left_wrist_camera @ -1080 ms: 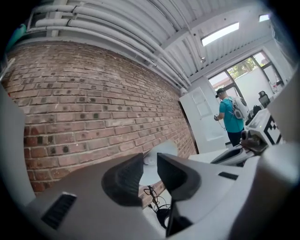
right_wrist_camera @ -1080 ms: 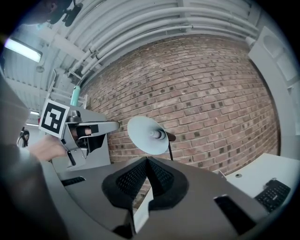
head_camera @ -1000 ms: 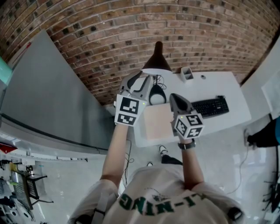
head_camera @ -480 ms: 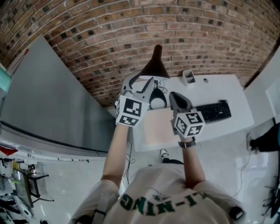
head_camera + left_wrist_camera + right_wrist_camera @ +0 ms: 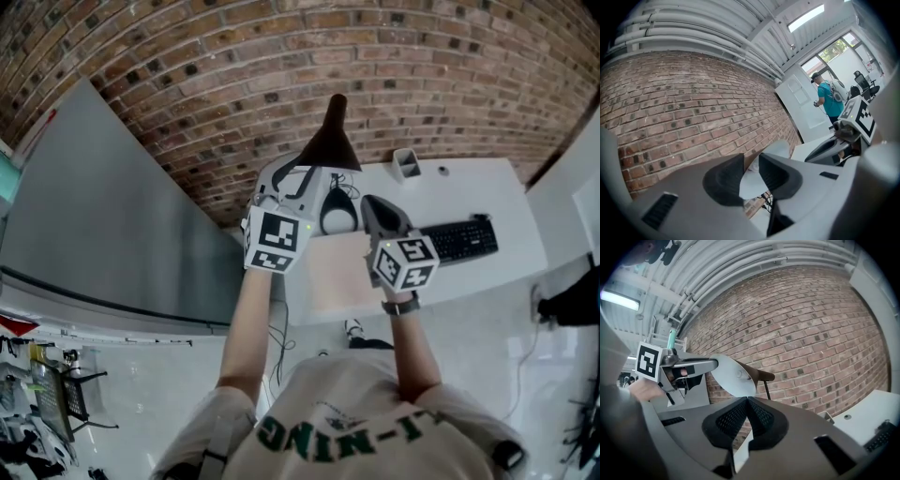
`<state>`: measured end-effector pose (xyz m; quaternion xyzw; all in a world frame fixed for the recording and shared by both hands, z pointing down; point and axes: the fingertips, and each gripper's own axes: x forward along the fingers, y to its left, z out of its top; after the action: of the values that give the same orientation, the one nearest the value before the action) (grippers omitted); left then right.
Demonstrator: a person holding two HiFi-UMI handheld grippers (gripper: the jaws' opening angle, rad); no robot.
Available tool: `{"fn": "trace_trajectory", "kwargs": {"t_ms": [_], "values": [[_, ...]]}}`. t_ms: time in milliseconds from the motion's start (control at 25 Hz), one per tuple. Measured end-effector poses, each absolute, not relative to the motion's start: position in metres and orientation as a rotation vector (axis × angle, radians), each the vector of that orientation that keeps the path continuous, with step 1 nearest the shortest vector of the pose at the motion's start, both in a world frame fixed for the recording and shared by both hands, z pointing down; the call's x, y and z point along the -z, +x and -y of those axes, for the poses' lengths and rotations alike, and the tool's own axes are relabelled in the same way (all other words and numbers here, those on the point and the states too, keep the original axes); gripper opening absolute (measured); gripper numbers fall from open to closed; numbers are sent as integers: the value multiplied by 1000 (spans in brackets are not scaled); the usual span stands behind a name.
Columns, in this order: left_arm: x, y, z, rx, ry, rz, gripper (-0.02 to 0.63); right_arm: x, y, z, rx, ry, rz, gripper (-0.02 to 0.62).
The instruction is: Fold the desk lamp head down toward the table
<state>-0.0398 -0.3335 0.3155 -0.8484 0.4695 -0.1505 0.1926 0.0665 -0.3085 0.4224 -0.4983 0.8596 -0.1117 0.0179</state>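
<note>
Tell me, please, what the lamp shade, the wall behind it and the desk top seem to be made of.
The lamp shade looks like thin painted metal, possibly plastic: it is dark brown outside and smooth satin white inside. The brick wall is red-brown fired brick, matte and rough, with pale mortar joints. The desk top is smooth and white, likely laminate or painted board; its core does not show.

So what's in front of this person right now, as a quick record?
setting: white desk against a brick wall
lamp: desk lamp, dark cone shade up, not yet folded down
left hand-held gripper: shade rim between its jaws, which have just been closing; firm grip unclear
right hand-held gripper: jaws shut, empty, beside the lamp
also on desk: keyboard
</note>
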Motion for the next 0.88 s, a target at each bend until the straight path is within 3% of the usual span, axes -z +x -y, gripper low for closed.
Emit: {"fn": "trace_trajectory", "kwargs": {"t_ms": [880], "values": [[-344, -41, 328, 438, -2400, -1360, 98, -438, 67, 309, 446, -1550, -2657, 3]]}}
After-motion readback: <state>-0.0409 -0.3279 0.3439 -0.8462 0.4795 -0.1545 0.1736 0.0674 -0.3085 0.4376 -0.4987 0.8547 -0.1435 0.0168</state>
